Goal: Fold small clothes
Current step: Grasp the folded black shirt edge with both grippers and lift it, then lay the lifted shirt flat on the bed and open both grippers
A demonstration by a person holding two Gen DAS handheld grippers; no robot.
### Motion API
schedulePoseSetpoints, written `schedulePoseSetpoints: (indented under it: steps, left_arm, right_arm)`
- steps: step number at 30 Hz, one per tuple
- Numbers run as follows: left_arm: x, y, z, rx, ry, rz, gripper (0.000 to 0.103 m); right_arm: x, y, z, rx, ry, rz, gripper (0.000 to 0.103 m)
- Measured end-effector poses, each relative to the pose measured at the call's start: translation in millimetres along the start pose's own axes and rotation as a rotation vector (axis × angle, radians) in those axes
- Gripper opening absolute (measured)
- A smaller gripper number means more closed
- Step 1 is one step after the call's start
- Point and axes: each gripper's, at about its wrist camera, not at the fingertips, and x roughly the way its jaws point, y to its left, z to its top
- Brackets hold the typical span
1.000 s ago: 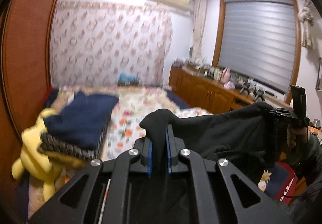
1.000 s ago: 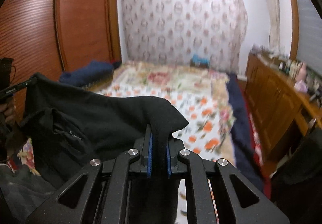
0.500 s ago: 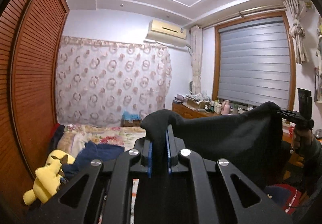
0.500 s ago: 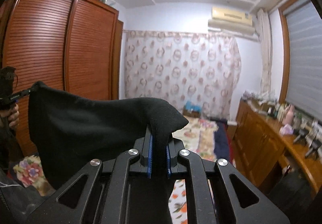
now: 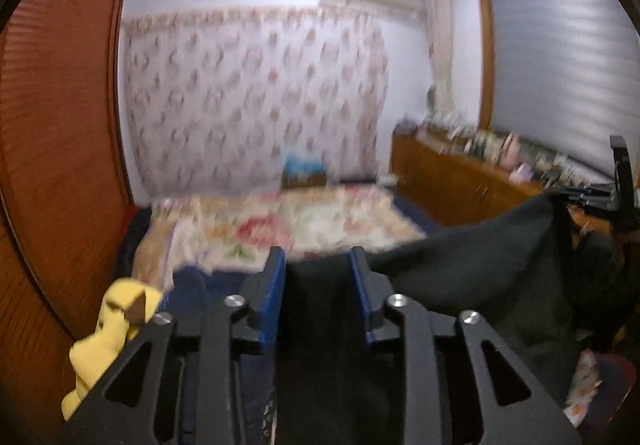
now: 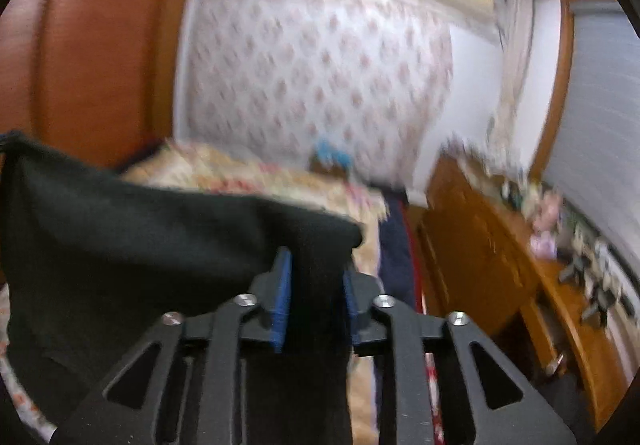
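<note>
Hanging between 2 parted grippers (image 5: 318, 277) (image 6: 314, 277) — black garment (image 5: 480, 265).

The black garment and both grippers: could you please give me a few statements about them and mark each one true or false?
1. The left gripper has its fingers spread apart, with the black garment lying between them. True.
2. The right gripper is shut tight on the cloth. False: its blue pads stand apart, with cloth in the gap.
3. The garment lies flat on the bed. False: it hangs stretched between the two grippers, above the bed.
4. A yellow plush toy sits at the lower left of the left wrist view. True.
5. The window blind is rolled up. False: it is down, covering the window.
</note>
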Motion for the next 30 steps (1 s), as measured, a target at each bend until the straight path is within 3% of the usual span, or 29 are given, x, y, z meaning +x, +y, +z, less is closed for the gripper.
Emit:
schedulePoseSetpoints:
  steps: [3,6,10,18,30]
  left_arm:
    - [19.6,-4.6,-31.0,-0.003,0.066,-0.026,0.048]
    - [28.0,-15.0,-50.4,0.001,0.125,-0.035,0.051]
    - [26.2,-30.7,-73.4,0.01,0.176,-0.054,0.054]
    - [27.8,-54.1,-120.8,-0.01,0.27,-0.111,0.057]
    - [48.9,-73.7,-181.7,-0.013,0.43,-0.092,0.057]
  right_arm:
    - [63.8,-11.4,-32.2,0.066,0.111,-0.014,0.024]
    - [85.7,-21.5,-68.7,0.122,0.159,0.002,0.024]
    - [81.9,-20.8,-100.9,0.11,0.18,0.035,0.024]
    - [64.4,-12.3,-129.3,0.135,0.201,0.123,0.024]
    - [72.1,9.3,-199.5,0.2,0.289,0.205,0.024]
